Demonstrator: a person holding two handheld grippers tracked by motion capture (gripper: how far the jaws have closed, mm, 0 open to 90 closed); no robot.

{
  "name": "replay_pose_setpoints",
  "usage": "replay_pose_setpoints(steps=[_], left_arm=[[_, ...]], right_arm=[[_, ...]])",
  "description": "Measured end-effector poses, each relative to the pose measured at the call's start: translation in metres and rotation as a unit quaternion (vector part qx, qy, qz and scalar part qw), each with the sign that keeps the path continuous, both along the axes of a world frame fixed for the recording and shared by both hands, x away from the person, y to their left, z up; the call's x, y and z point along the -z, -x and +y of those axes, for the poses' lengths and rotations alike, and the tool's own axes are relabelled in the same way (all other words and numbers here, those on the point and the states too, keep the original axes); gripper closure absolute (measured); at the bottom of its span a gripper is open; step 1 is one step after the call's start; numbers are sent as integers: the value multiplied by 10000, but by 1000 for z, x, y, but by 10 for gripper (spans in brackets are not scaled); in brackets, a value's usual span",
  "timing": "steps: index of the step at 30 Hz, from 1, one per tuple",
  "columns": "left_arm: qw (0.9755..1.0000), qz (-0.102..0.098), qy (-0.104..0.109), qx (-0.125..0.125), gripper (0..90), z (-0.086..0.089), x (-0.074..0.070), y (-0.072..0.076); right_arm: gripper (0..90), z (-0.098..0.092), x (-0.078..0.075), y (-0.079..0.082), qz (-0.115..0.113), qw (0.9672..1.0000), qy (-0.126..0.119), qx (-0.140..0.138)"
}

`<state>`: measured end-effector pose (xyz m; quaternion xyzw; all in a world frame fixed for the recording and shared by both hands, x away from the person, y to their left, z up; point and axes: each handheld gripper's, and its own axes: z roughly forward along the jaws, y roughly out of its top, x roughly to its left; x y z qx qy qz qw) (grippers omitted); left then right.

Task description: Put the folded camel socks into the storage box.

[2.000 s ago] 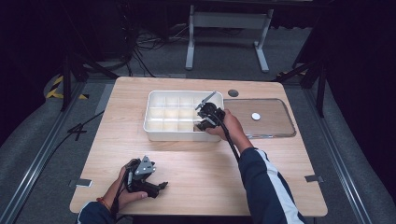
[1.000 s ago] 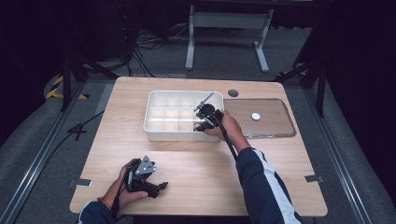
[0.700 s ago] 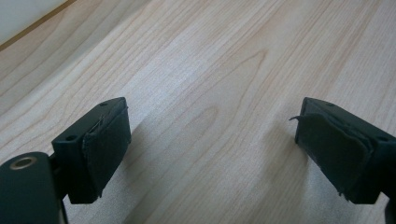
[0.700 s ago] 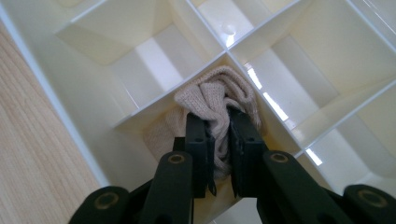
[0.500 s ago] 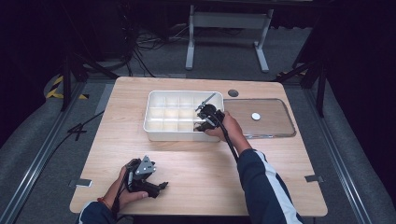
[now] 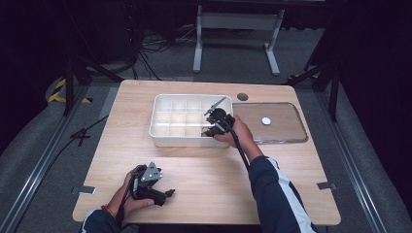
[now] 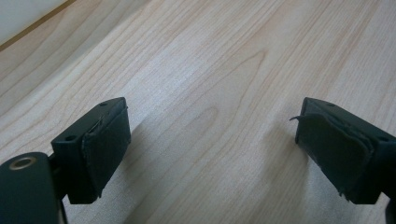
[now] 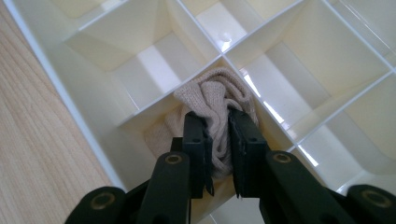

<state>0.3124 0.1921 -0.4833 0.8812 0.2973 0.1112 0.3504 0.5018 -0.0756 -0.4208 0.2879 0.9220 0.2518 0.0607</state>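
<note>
A white divided box stands on the wooden table, its cells seen close in the right gripper view. A beige knitted cloth is bunched in a cell at the box's near right corner. My right gripper is shut on that cloth, its jaws pinching a fold; from above, the right gripper reaches over the box's right end. My left gripper rests low near the table's front left, held by a hand. Its jaws stand wide apart over bare wood with nothing between them.
A clear flat lid with a white knob lies right of the box. A small dark disc is set in the tabletop behind it. A metal stand and cables are on the floor beyond the table.
The right hand has shifted only slightly at the box's right end. The left gripper has stayed in place.
</note>
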Motion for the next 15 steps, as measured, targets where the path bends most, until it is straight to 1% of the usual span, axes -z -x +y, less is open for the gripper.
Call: replay_pose_setpoints(steps=[1,2,4,5,7,8,9,10,11,12,13,14,15], left_arm=[[10000,-2,-18,12,105,0,0,0],[10000,-1,-15,10,105,0,0,0],[10000,-1,-25,27,104,0,0,-1],[10000,10,-12,12,100,0,0,-1],[10000,27,-9,-18,96,-1,0,-1],[10000,20,-7,-39,93,-2,0,-1],[10000,36,6,-19,91,-2,0,-2],[10000,35,7,-23,90,-2,0,-2],[10000,41,25,-32,90,-2,1,-2],[10000,-6,-42,7,89,-2,0,-2],[10000,-5,-39,-3,88,-2,0,-2],[10000,-12,-41,-5,88,-2,0,-2],[10000,-3,-38,-2,88,-2,0,-2]], right_arm=[[771,0,0,0,-41,10000,14,14],[764,-1,-1,0,-38,10000,-20,14],[761,-1,-3,1,-41,10000,8,15],[754,-1,-5,2,-113,9999,38,5],[747,-1,-7,4,-185,9998,94,19],[737,-1,-9,6,-237,9996,180,0],[738,-1,-9,7,-286,9994,184,-8],[738,-2,-9,7,-274,9996,103,12],[736,-3,-7,7,-194,9998,32,46],[735,-4,-6,7,-216,9997,59,57],[733,-4,-6,8,-238,9997,66,43],[731,-5,-6,8,-245,9997,1,75],[736,-7,-5,8,-234,9997,2,68]])
